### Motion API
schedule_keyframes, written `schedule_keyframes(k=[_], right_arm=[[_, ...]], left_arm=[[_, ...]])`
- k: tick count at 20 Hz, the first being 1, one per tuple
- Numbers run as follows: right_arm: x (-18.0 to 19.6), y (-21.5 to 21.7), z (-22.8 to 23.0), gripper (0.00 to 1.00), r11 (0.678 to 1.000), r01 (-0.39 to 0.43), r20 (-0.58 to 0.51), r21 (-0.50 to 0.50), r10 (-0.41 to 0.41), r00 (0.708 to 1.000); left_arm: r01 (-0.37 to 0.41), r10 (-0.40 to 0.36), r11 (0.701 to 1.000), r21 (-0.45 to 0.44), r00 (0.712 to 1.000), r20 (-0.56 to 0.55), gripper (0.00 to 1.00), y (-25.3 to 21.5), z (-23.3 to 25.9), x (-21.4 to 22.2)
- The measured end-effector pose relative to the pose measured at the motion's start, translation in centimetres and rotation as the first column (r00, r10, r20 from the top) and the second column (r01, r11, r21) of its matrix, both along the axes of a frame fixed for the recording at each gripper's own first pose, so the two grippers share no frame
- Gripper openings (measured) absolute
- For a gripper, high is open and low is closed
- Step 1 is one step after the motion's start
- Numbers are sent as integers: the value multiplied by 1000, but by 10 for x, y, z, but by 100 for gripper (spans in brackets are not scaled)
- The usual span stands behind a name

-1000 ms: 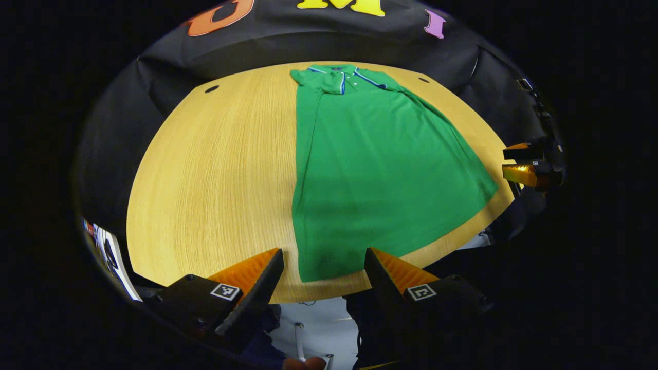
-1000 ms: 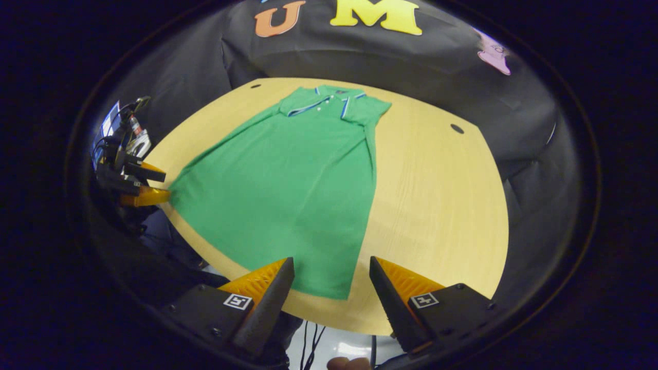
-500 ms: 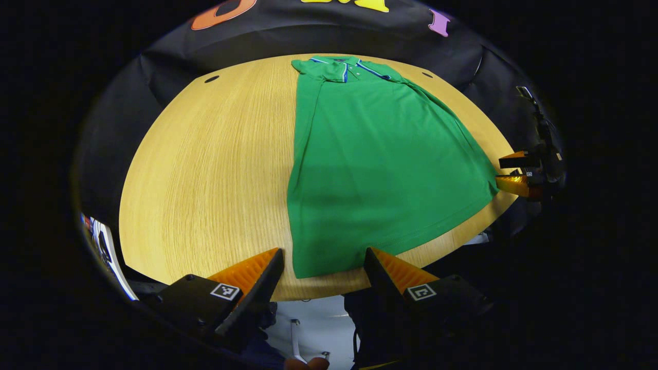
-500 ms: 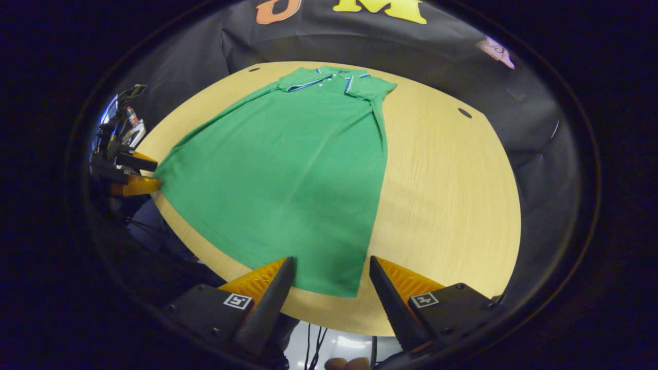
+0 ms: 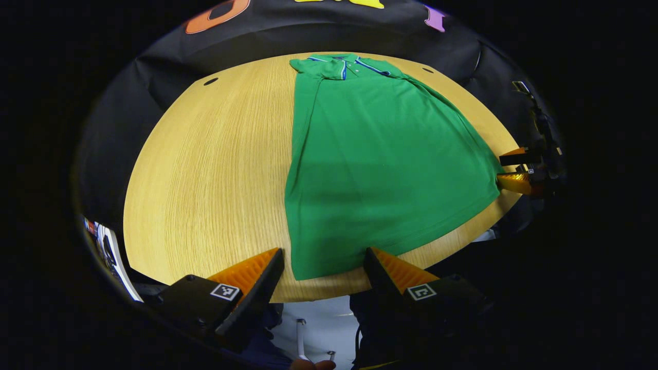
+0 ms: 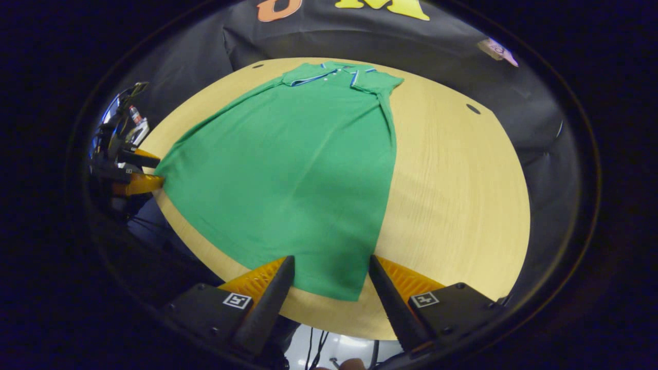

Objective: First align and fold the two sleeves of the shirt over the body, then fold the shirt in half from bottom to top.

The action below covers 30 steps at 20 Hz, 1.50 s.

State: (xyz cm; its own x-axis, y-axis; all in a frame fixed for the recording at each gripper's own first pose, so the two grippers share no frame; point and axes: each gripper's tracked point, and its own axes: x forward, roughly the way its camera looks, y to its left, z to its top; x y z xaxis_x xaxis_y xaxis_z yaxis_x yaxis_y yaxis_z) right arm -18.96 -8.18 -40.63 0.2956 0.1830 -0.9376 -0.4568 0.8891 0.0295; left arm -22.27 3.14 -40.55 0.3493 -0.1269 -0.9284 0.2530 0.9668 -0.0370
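Observation:
A green polo shirt point(image 5: 380, 164) point(image 6: 288, 169) lies flat on the round wooden table point(image 5: 205, 169) point(image 6: 452, 195), collar at the far side, both sleeves folded over the body. My left gripper point(image 5: 323, 259) stands open at the near edge, its fingers on either side of the shirt's bottom left corner. In the right gripper view my right gripper point(image 6: 331, 267) is open too, its fingers straddling the bottom right corner of the hem. Each gripper appears small at the table's edge in the other's view: the right gripper point(image 5: 516, 169), the left gripper point(image 6: 136, 172).
Bare wood lies left of the shirt in the left gripper view and right of it in the right gripper view. Small dark holes point(image 5: 210, 81) point(image 6: 473, 108) mark the tabletop near the back. The table's near edge runs just under both grippers.
Both grippers have moved forward and lower toward the hem; the shirt's bottom corners now sit between their open fingers. The shirt itself has not moved.

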Motion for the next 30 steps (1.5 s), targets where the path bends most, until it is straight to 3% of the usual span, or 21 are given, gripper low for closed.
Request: schedule_keyframes(k=[3, 5, 6, 8, 9, 10, 13, 18, 23, 30], right_arm=[[0, 3, 0, 95, 999, -42, 5, 6, 42, 999], [3, 9, 0, 55, 996, -81, 16, 19, 81, 997], [4, 10, 1, 35, 996, -86, 20, 16, 85, 996], [6, 11, 1, 10, 998, -65, -8, 15, 65, 998], [4, 10, 0, 9, 999, -34, -36, 23, 35, 999], [5, 9, 2, 0, 1000, 1, -59, 31, 1, 998], [15, 9, 15, 3, 994, 74, -69, 76, -69, 995], [31, 4, 31, 2, 982, 143, -70, 124, -135, 988], [52, 2, 49, 2, 976, 163, -27, 143, -161, 987], [94, 1, 82, 2, 962, 203, 43, 184, -214, 976]], left_arm=[[-10, 10, 1000, -3, 1000, 9, 100, 1, 0, 2], [-9, 9, 1000, -10, 999, 37, 95, -4, -2, 13], [2, -2, 1000, -2, 998, 59, 65, -5, -1, 19], [14, -15, 1000, 14, 997, 79, 4, -5, 0, 22], [35, -35, 999, -3, 997, 71, 4, -9, -1, 21], [37, -34, 998, -54, 998, 54, 4, -15, 0, 20], [-17, 25, 990, -140, 998, 57, 3, -17, 17, 27], [17, -3, 988, -152, 995, 97, 4, -20, 36, 40], [80, -59, 991, -108, 980, 189, 3, -22, 55, 70], [95, -62, 990, -102, 955, 291, 3, -20, 89, 117]])
